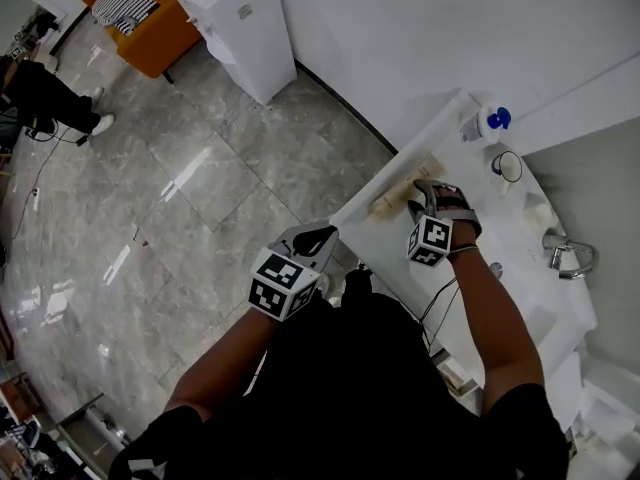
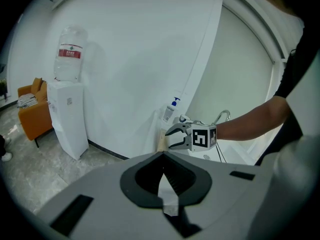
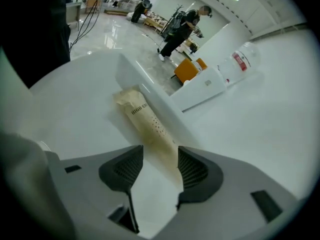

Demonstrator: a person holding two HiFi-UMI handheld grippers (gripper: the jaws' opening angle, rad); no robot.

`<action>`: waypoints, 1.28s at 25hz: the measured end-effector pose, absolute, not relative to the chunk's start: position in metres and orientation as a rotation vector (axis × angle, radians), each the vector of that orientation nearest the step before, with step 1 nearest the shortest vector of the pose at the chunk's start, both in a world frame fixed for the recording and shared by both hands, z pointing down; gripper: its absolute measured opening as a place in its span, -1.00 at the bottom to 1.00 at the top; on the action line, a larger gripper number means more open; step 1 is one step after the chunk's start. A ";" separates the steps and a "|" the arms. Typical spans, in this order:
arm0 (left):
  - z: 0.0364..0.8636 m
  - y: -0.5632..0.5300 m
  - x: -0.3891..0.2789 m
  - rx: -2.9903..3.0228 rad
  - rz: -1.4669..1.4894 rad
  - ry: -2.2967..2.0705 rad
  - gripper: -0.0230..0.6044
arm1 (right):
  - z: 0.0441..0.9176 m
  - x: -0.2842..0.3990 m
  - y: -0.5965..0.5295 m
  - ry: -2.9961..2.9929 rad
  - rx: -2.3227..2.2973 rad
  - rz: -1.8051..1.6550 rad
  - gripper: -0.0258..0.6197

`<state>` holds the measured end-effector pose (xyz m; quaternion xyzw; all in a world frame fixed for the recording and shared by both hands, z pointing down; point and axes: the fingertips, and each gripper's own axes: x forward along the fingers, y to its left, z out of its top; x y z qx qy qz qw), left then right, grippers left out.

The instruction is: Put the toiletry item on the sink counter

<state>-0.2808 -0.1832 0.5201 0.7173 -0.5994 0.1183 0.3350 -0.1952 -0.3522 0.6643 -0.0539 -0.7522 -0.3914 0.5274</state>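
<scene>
White sink counter (image 3: 80, 99) | toiletry tube (image 3: 142, 121) lies on it, near end between your right gripper's (image 3: 159, 158) spread jaws, unpinched | left gripper (image 2: 162, 159) pressed together, empty | tube looks light, soft, probably slick: pinch mid-body, gently

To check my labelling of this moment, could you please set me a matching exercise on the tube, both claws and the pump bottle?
Things: 1 tube; 2 right claw; 3 left claw; 4 pump bottle.
States: A shut; B blue-topped; C lying on the counter; D open, astride the tube.
Pairs: 1-C, 2-D, 3-A, 4-B.
</scene>
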 end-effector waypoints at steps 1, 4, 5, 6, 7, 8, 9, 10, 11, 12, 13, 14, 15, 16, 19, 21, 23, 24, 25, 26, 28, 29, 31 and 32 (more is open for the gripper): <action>0.520 -0.183 -0.281 1.865 0.305 -1.567 -0.93 | 0.665 -0.198 -0.354 -1.788 -0.143 -0.962 -0.31; 0.521 -0.182 -0.282 1.851 0.297 -1.576 -0.93 | 0.663 -0.207 -0.355 -1.784 -0.180 -1.034 -0.28; 0.521 -0.182 -0.282 1.847 0.296 -1.578 -0.93 | 0.663 -0.210 -0.355 -1.784 -0.192 -1.054 -0.28; 0.521 -0.182 -0.282 1.844 0.294 -1.579 -0.93 | 0.664 -0.212 -0.356 -1.779 -0.207 -1.068 -0.28; 0.521 -0.182 -0.281 1.841 0.293 -1.580 -0.93 | 0.665 -0.214 -0.356 -1.773 -0.226 -1.076 -0.28; 0.521 -0.182 -0.281 1.840 0.292 -1.581 -0.93 | 0.665 -0.217 -0.355 -1.766 -0.246 -1.083 -0.28; 0.520 -0.182 -0.281 1.840 0.292 -1.581 -0.93 | 0.665 -0.220 -0.355 -1.757 -0.268 -1.092 -0.28; 0.520 -0.182 -0.280 1.840 0.292 -1.581 -0.93 | 0.666 -0.223 -0.355 -1.746 -0.294 -1.105 -0.28; 0.520 -0.181 -0.280 1.839 0.291 -1.580 -0.93 | 0.666 -0.226 -0.354 -1.728 -0.325 -1.124 -0.29; 0.520 -0.180 -0.279 1.839 0.292 -1.580 -0.93 | 0.668 -0.228 -0.354 -1.704 -0.359 -1.147 -0.29; 0.520 -0.180 -0.279 1.840 0.292 -1.580 -0.93 | 0.669 -0.229 -0.353 -1.676 -0.395 -1.168 -0.31; 0.520 -0.179 -0.279 1.839 0.292 -1.582 -0.93 | 0.671 -0.230 -0.352 -1.652 -0.430 -1.182 -0.33; 0.521 -0.179 -0.279 1.837 0.292 -1.584 -0.93 | 0.672 -0.230 -0.351 -1.634 -0.462 -1.188 -0.39; 0.521 -0.178 -0.279 1.835 0.290 -1.585 -0.93 | 0.674 -0.229 -0.350 -1.623 -0.488 -1.189 -0.48; 0.522 -0.179 -0.278 1.834 0.278 -1.586 -0.93 | 0.676 -0.226 -0.349 -1.627 -0.500 -1.179 -0.58; 0.521 -0.178 -0.278 1.839 0.273 -1.583 -0.93 | 0.676 -0.224 -0.348 -1.637 -0.476 -1.173 -0.61; 0.520 -0.176 -0.277 1.846 0.274 -1.578 -0.93 | 0.673 -0.223 -0.348 -1.639 -0.450 -1.181 -0.68; 0.520 -0.175 -0.277 1.850 0.277 -1.574 -0.93 | 0.672 -0.223 -0.347 -1.641 -0.439 -1.184 -0.77; 0.520 -0.174 -0.277 1.854 0.280 -1.569 -0.93 | 0.670 -0.223 -0.347 -1.643 -0.430 -1.184 -0.80; 0.520 -0.174 -0.276 1.860 0.284 -1.564 -0.93 | 0.668 -0.222 -0.346 -1.645 -0.423 -1.182 -0.82; 0.520 -0.174 -0.273 1.877 0.289 -1.551 -0.93 | 0.664 -0.219 -0.344 -1.647 -0.407 -1.176 -0.83; 0.519 -0.174 -0.272 1.888 0.293 -1.543 -0.93 | 0.662 -0.216 -0.343 -1.649 -0.397 -1.171 -0.83; 0.515 -0.174 -0.271 1.915 0.301 -1.528 -0.93 | 0.656 -0.212 -0.340 -1.655 -0.365 -1.158 -0.83; 0.514 -0.174 -0.271 1.928 0.304 -1.522 -0.93 | 0.653 -0.211 -0.339 -1.661 -0.345 -1.147 -0.83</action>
